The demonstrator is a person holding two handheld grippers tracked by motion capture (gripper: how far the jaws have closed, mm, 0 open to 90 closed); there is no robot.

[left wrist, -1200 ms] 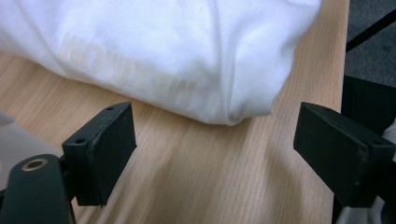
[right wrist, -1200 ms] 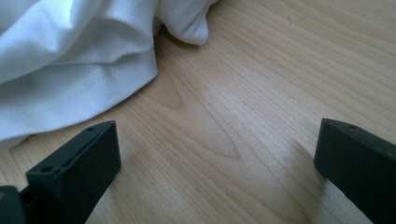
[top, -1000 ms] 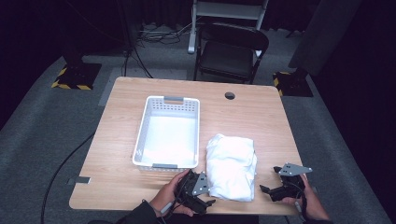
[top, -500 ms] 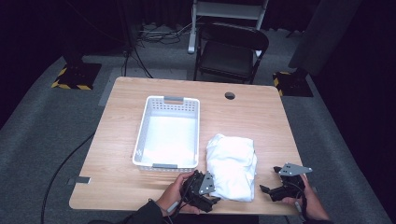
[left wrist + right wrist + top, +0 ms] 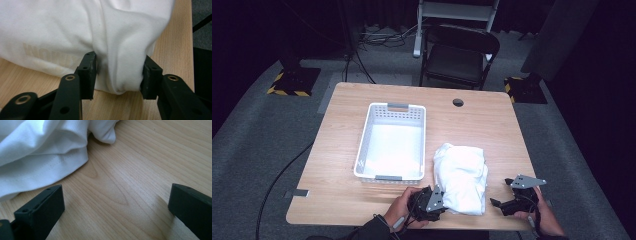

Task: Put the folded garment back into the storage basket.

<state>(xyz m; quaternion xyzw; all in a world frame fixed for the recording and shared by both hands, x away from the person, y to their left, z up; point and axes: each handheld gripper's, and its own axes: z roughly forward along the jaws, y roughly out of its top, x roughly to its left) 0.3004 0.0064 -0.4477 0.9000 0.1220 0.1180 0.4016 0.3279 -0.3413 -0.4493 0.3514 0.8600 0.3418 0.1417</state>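
A folded white shirt lies on the table, just right of the basket, its long axis running from the near edge toward the far side. It looks light, soft and limp (likely to sag and unfold if lifted by one point), so a bunched fold at the near edge seems the place to grip. The left gripper brackets such a fold, jaws touching cloth. The right gripper is spread wide over bare wood beside the shirt.
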